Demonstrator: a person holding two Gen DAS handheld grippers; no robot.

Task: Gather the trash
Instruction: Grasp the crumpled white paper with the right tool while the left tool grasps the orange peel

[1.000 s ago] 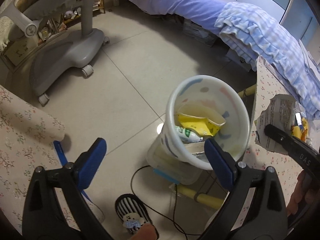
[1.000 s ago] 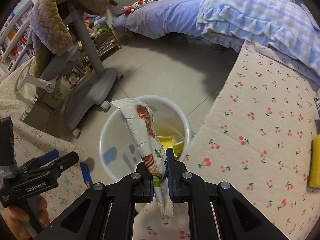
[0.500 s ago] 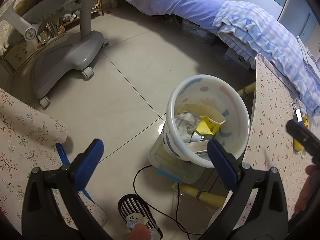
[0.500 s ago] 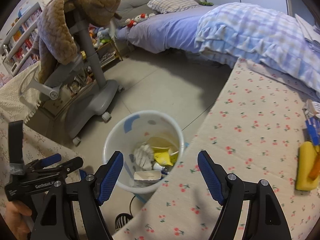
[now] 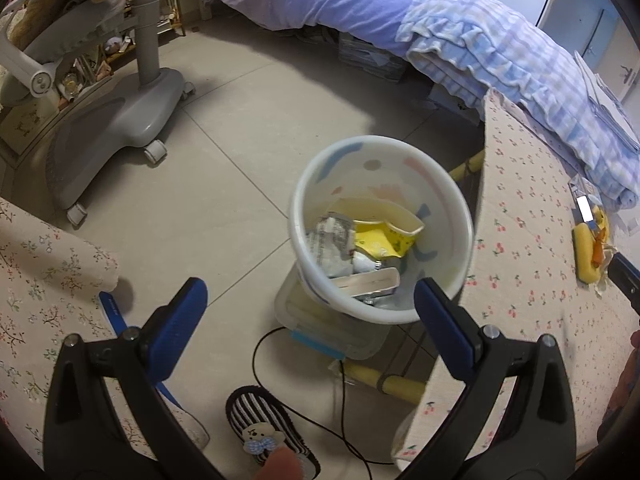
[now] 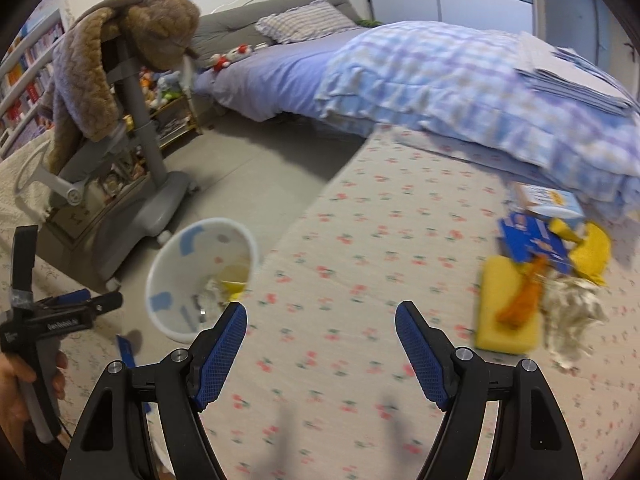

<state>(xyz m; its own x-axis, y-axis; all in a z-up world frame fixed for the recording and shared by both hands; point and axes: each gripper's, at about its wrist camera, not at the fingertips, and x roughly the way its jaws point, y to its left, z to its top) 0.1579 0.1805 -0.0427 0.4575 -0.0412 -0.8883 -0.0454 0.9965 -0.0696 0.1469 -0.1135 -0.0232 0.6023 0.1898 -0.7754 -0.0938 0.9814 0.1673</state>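
Observation:
A white trash bin (image 5: 380,228) stands on the floor beside the cherry-print table (image 5: 520,280). It holds a crumpled snack wrapper (image 5: 332,244), a yellow packet and a carton. My left gripper (image 5: 310,320) is open and empty just in front of the bin. My right gripper (image 6: 322,344) is open and empty over the table (image 6: 360,260), with the bin (image 6: 200,280) to its left. Trash lies at the table's right: a yellow sponge (image 6: 508,312), an orange peel (image 6: 524,296), crumpled paper (image 6: 572,312) and a blue packet (image 6: 532,244).
A grey wheeled chair base (image 5: 108,120) stands on the tiled floor at left. A bed with a checked blanket (image 6: 460,80) runs behind the table. A striped slipper (image 5: 264,428) and a black cable lie under the bin. A floral cloth (image 5: 44,280) covers the left surface.
My right gripper opened and dropped the snack wrapper into the bin, then swung right over the table toward the trash pile. My left gripper stayed open by the bin.

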